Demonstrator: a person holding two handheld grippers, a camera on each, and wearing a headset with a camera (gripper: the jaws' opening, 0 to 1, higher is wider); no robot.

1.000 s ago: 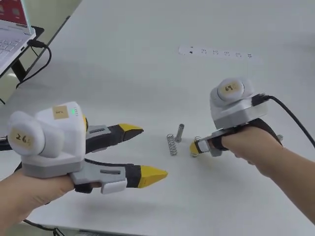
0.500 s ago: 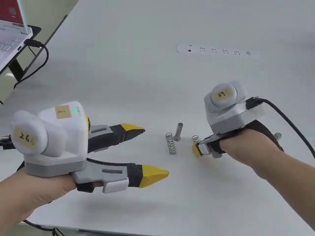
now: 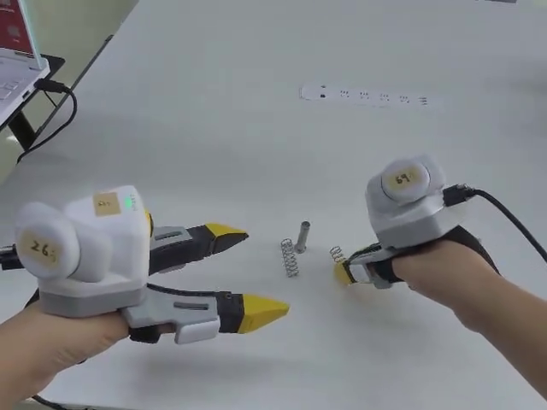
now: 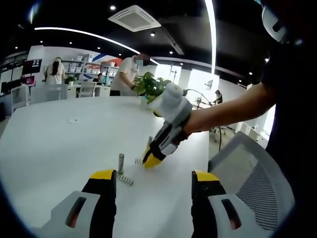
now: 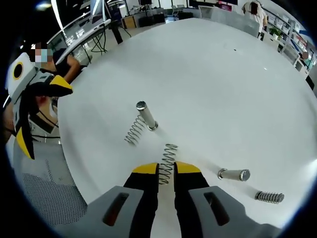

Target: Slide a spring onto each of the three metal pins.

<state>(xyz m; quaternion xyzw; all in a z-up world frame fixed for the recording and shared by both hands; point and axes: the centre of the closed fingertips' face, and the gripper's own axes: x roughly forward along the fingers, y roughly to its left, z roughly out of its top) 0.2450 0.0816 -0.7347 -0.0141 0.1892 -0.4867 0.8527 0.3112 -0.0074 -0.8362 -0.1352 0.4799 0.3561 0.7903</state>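
Springs: none seen seated on a pin. Found one spring (image 5: 168, 153) nipped by its near end in the fingers of the right gripper (image 5: 166, 168), closed to a narrow gap on it, low over the table. Found a second spring (image 5: 132, 130) lying loose at the foot of the upright pin (image 5: 146, 115). Noted another pin (image 5: 233, 174) lying flat to one side, bare, and past it a third spring (image 5: 270, 197), also flat; possibly already on a pin, not resolvable. Judged early: at least two fits outstanding.

Left gripper (image 3: 248, 269) well apart from the parts, fingers wide open, empty.

White table (image 3: 214, 128), smooth, with power strip (image 3: 367, 96) at the far side and laptop (image 3: 13, 51) off the left edge. Open-plan office beyond: desks, plant (image 4: 148, 85), ceiling lights.
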